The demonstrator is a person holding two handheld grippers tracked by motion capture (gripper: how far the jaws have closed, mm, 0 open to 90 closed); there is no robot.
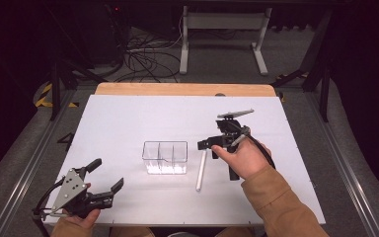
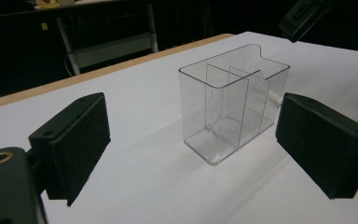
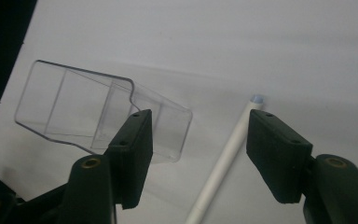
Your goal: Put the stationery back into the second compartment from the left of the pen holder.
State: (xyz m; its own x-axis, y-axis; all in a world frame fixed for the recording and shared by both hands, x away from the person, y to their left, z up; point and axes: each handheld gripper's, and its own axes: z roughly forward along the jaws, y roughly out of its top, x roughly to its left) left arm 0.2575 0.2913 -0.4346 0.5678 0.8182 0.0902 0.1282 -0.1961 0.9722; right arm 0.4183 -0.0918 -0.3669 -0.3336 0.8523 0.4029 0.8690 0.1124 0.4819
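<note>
- The white pen [image 1: 200, 171] lies flat on the white table [image 1: 128, 123], just to the right of the clear organizer box [image 1: 165, 157] and not touching it.
- The right gripper [image 1: 208, 144] hangs above the far end of the pen, and the right hand [image 1: 239, 158] holds it from behind.
- In the right gripper view, the pen [image 3: 226, 158] lies between the two black fingers [image 3: 133, 154], closer to the right one. The fingers are apart and released; they do not press on the pen.
- The pale blue tip of the pen points away from the person.
- The organizer box [image 3: 98, 112] stands upright and its inner walls divide it into compartments.
- The left gripper [image 1: 106, 178] rests near the front left corner of the table, well apart from the box.
- Its fingers [image 2: 74, 140] are spread wide and grasp nothing; the box [image 2: 233, 102] shows farther off between them.
</note>
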